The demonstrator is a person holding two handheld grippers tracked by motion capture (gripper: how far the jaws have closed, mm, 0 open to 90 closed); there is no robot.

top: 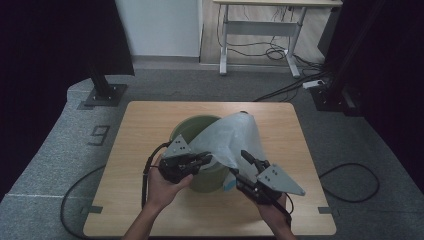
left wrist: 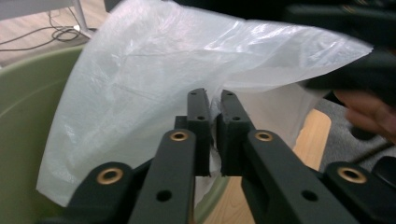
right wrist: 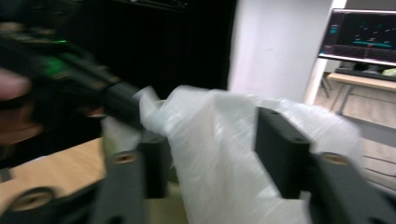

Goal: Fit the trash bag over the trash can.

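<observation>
Translucent white plastic bag, crinkled, billowing over bucket

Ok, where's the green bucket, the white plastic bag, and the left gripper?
green bucket (top: 186, 126), high view, far rim.
white plastic bag (top: 230, 140), high view, middle of the sheet.
left gripper (left wrist: 214, 100), left gripper view, between its fingertips.

- bucket sits on the table, about mid-table, a bit toward the person's side
- plastic bag is draped over the bucket's right rim, part hanging inside
- left gripper at the bucket's near-left rim, right gripper just right of the bucket
- desk well behind the table
</observation>
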